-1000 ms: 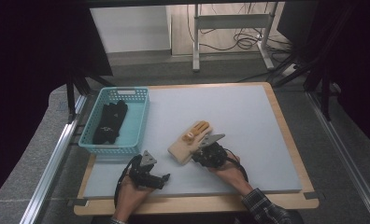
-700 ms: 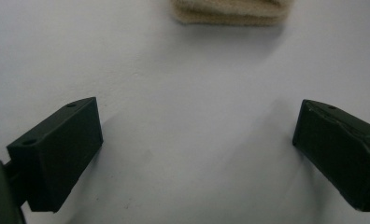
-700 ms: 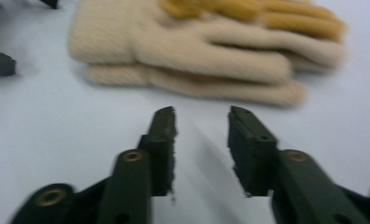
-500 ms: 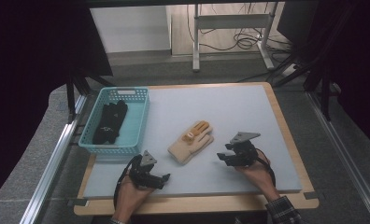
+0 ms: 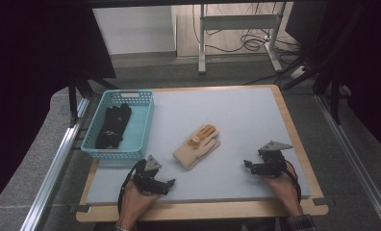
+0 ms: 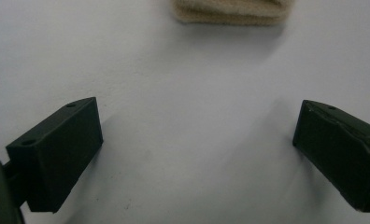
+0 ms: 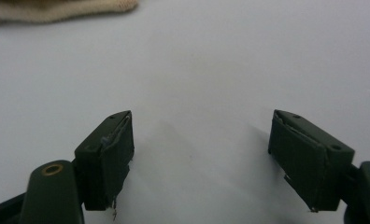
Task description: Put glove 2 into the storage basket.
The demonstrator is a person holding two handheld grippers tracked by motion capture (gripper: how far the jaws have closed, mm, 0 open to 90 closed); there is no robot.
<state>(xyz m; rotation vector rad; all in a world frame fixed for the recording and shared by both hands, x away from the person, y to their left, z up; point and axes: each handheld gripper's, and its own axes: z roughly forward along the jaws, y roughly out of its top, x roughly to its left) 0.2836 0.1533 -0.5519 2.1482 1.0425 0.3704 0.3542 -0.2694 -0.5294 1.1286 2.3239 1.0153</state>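
High view, left to right: a basket [image 5: 143,126] with a black glove [image 5: 112,125] inside sits at the table's [image 5: 246,115] left edge. Near it, the left hand [image 5: 133,204] rests at the near edge, its left gripper [image 5: 167,185] lying low and aimed right, jaws spread wide with nothing between them. A tan glove [image 5: 196,147] lies flat mid-table, fingers pointing far-right, apart from both grippers. The right hand [image 5: 285,185] rests near the near-right corner, its right gripper [image 5: 248,166] aimed left toward the tan glove; its jaws have just been opening and stand wide, bare table between them.
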